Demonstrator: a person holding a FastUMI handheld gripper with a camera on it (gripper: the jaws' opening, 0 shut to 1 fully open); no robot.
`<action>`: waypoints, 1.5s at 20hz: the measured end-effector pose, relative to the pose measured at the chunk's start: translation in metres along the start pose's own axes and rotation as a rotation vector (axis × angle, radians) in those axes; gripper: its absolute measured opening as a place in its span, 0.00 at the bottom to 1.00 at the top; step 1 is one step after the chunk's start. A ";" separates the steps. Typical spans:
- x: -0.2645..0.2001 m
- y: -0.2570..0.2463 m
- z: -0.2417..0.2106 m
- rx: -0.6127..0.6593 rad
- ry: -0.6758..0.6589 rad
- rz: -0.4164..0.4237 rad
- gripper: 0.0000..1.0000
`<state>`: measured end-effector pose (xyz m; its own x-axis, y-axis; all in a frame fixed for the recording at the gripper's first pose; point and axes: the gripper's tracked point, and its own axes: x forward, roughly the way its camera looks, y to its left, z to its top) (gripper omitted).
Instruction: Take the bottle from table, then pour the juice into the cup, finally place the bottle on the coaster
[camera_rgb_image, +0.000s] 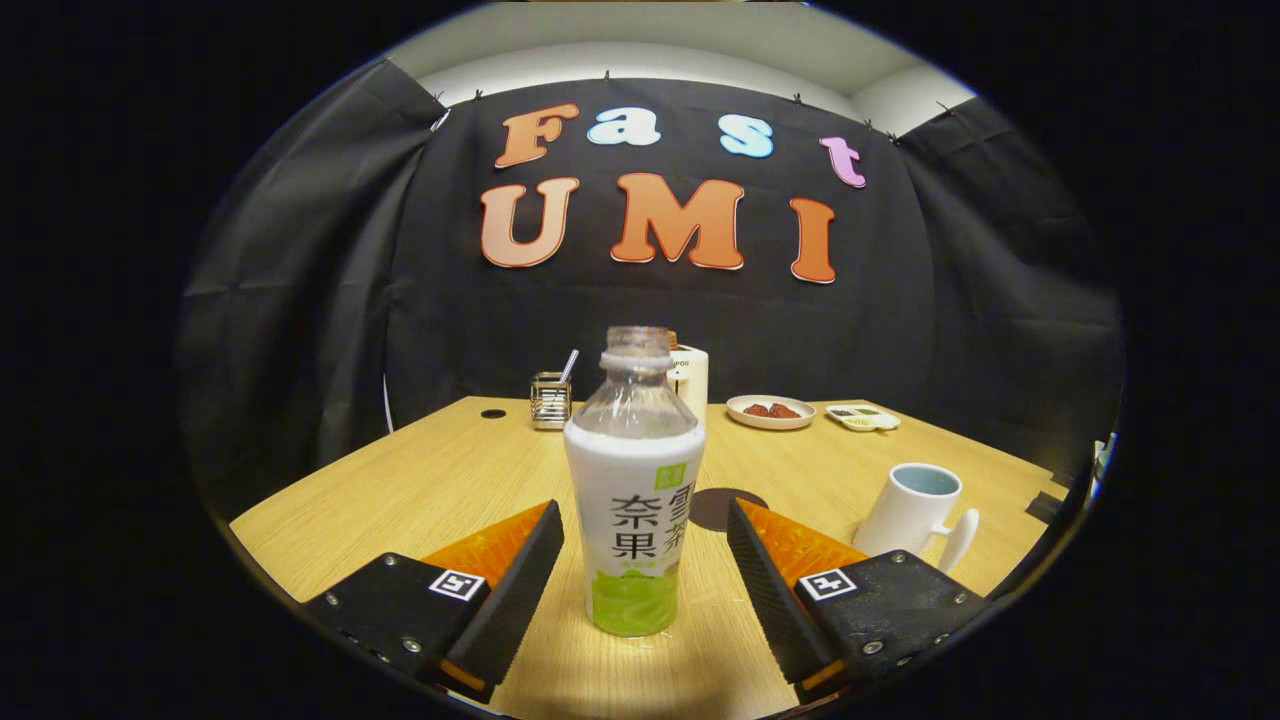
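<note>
One bottle (634, 480) stands upright on the wooden table (400, 490), uncapped, clear in its upper part and wrapped below in a white sleeve with a green band at the foot. The sleeve carries large dark characters set in columns and a small green square near its top. The gripper (645, 565) is spread wide, with one finger (520, 585) on each side of the bottle and a clear gap between each finger and the sleeve, so neither one touches it. Each finger's body bears one small square black-and-white marker, two in all. Taking the bottle as the landmark: one dark round coaster (722, 507) lies flat on the table just behind it and a little to its right, partly hidden by the right finger. One white cup (915, 510) with a pale blue inside and a handle stands further right, well apart from the bottle. Far behind the bottle, to its left, sits one small metal holder (550, 400) with a single thin stick leaning out of it. Directly behind the bottle's neck stands one white container (692, 378), its writing too small to tell. Behind and to the right rest one round plate (770, 412) with reddish-brown pieces and one small white divided dish (864, 418). One dark round hole (493, 413) marks the tabletop behind and to the left
</note>
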<state>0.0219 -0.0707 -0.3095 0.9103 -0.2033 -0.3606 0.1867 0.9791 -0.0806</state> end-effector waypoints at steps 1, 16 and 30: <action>0.003 0.001 -0.005 -0.002 0.010 0.005 0.98; 0.007 0.012 -0.015 -0.068 0.049 0.022 0.61; 0.013 0.012 0.042 0.405 0.004 0.143 0.57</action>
<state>0.0518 -0.0614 -0.2765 0.9362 -0.0645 -0.3455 0.1896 0.9204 0.3419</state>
